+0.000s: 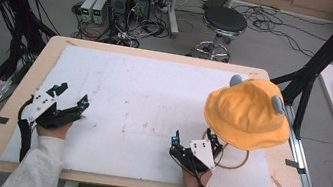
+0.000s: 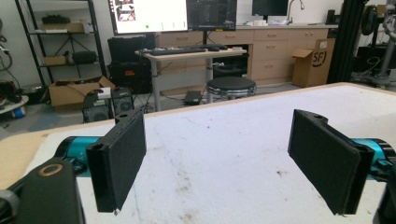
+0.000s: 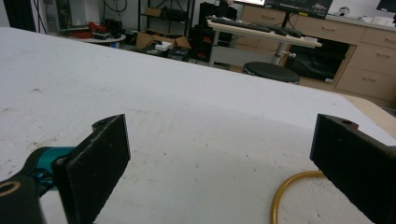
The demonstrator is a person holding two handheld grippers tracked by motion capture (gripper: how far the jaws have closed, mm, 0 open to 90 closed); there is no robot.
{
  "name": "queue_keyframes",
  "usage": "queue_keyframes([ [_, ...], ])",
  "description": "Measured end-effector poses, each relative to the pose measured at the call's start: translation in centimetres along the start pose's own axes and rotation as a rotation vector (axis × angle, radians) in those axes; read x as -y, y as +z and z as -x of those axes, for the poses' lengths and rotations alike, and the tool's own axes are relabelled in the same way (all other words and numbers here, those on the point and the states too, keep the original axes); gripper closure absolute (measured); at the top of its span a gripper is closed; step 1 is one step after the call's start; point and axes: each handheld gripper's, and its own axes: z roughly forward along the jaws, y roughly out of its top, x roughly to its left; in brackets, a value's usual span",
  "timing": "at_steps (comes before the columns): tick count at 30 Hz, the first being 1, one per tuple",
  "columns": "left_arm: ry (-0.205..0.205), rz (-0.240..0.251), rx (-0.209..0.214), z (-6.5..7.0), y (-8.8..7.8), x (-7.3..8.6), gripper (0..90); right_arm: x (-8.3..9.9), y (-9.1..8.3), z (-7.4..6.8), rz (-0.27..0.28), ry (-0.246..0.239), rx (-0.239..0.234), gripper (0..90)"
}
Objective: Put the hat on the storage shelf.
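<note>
High view: a yellow bucket hat (image 1: 247,114) sits on the white board (image 1: 142,105) at its right edge, its looped yellow cord (image 1: 234,162) trailing just beside the right gripper (image 1: 192,140), whose jaws stand wide with nothing between. The left gripper (image 1: 72,96) rests well apart near the board's left edge, jaws also wide and empty. A black stool (image 1: 224,21) stands beyond the table.

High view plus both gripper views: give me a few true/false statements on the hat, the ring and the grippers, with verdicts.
1. The yellow hat sits on the right part of the white board. True.
2. The left gripper is shut on the hat. False: its jaws stand apart over bare board, far from the hat.
3. The right gripper is open. True.
4. The tan ring lies at the board's left edge. False: it lies by the right gripper, partly under the hat.
5. A black stool stands beyond the table. True.
</note>
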Motion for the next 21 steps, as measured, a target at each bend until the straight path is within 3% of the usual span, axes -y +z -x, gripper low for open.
queue_keyframes([
  [6,-0.014,-0.039,-0.007,0.2,0.0,0.9,19.7,0.0,0.0,0.1,-0.004,0.016,-0.004,4.4],
  [10,0.008,-0.059,-0.025,0.5,-0.1,1.7,19.7,0.0,0.0,0.2,0.008,0.020,-0.003,4.4],
  [21,0.003,-0.088,-0.057,0.4,-0.3,2.1,17.0,0.1,-0.1,0.3,0.009,0.041,-0.004,4.4],
])
